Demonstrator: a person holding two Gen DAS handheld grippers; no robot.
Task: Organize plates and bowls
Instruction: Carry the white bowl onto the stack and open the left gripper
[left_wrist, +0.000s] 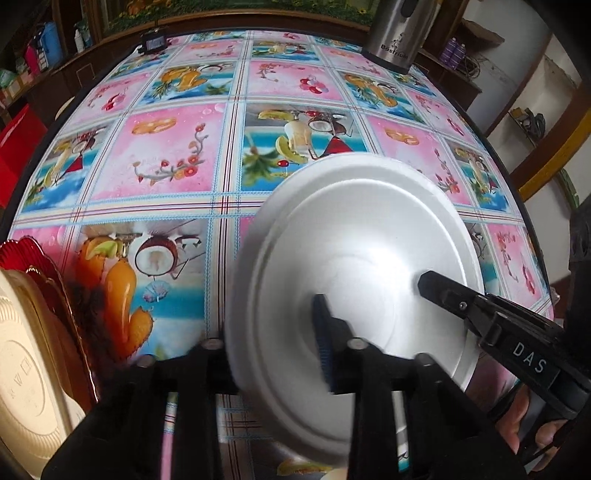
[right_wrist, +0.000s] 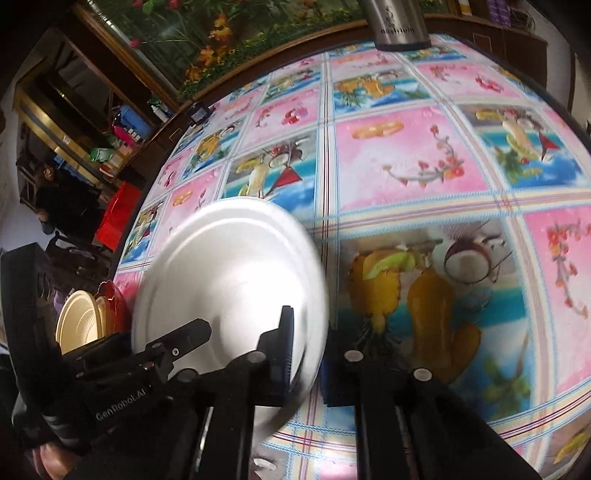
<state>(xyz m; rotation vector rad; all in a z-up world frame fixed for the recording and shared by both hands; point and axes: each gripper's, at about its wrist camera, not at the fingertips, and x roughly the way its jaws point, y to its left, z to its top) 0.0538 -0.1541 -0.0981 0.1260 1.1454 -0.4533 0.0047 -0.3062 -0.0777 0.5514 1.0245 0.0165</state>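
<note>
Left view: I'm holding the white plate (left_wrist: 354, 273) on edge at centre-right; I judge it needs to stay upright while sliding toward the stacked dishes (left_wrist: 33, 354) at lower left. My left gripper (left_wrist: 273, 354) is clamping its rim, and the right gripper's finger is touching its face.

Right view: my right gripper (right_wrist: 306, 369) is pinching the plate's (right_wrist: 229, 273) rim at lower centre.

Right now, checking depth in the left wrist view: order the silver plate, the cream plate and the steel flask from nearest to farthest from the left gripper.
1. Silver plate: gripped by the left gripper, just right of centre.
2. Cream plate: standing at the near left edge, beside a red dish.
3. Steel flask: far across the table, upper right.
</note>
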